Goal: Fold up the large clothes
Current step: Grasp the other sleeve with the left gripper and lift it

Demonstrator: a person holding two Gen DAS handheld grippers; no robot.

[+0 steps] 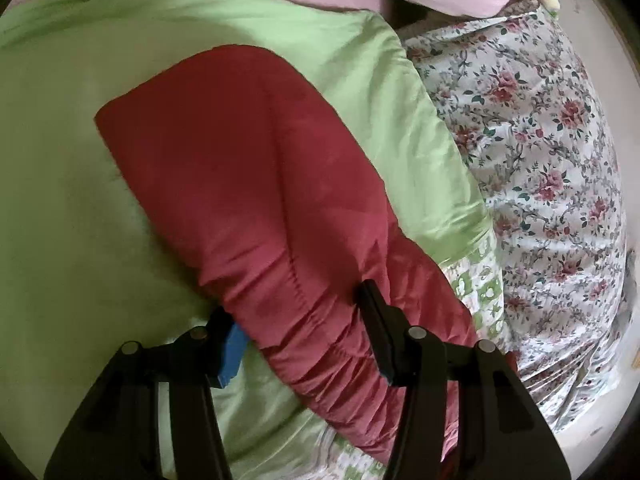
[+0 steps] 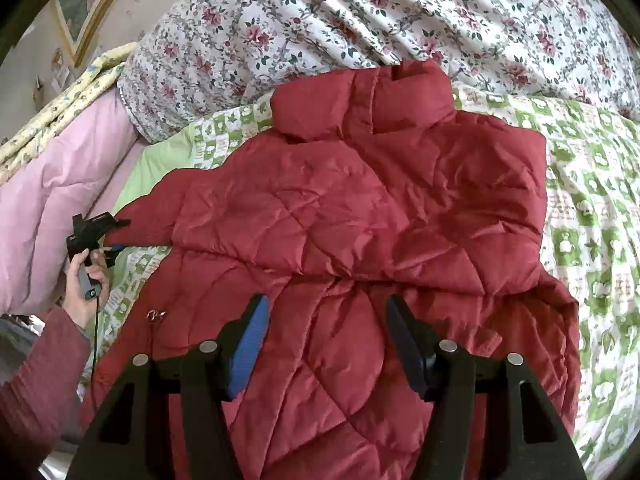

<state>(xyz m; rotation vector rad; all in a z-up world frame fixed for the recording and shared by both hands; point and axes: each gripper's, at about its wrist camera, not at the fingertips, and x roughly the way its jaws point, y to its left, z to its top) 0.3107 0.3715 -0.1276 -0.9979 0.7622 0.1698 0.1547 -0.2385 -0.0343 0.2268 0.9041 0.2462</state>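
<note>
The quilted jacket (image 2: 360, 216) is deep red, lying on a green-and-white checked cover (image 2: 592, 184) beside a white sheet with pink roses (image 2: 360, 8) and a plain pink quilt (image 2: 52, 184).

Open quilt (image 2: 592, 208) right of the red jacket (image 2: 360, 216), bare for passing. Crowded on the other side by pink bedding (image 2: 52, 200) and floral duvet (image 2: 320, 12). Sleeve (image 1: 248, 184) between the left gripper (image 1: 298, 320) fingers.
</note>
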